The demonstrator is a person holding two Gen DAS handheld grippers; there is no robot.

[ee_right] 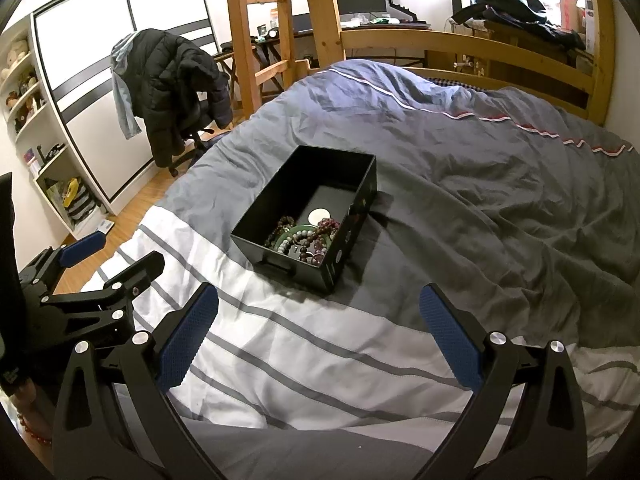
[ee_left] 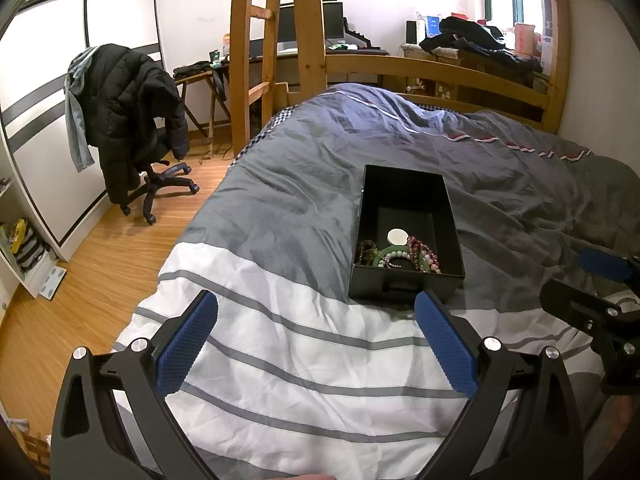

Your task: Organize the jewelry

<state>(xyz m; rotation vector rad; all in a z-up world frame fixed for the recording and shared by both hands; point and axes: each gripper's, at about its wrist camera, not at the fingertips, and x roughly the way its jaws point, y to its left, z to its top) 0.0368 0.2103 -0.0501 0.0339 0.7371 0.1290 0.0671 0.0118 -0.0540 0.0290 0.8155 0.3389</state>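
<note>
Left wrist view: left gripper (ee_left: 316,344) is hovering over the bed (ee_left: 280,360), jaws spread and holding nothing; black box (ee_left: 404,284) is sitting at 1 o'clock, just beyond the jaws, beaded bracelets (ee_left: 400,254) heaped inside. Right wrist view: right gripper (ee_right: 318,338) is likewise hanging spread and unloaded, the box lying at 12 o'clock, apart. Jewelry is lying gathered in the box; this fits either sorting about to start or tidying finished.

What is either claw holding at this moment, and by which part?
Nothing is held. The left claw and the right claw are both open and empty above the duvet; the bracelets lie in the black box.
</note>
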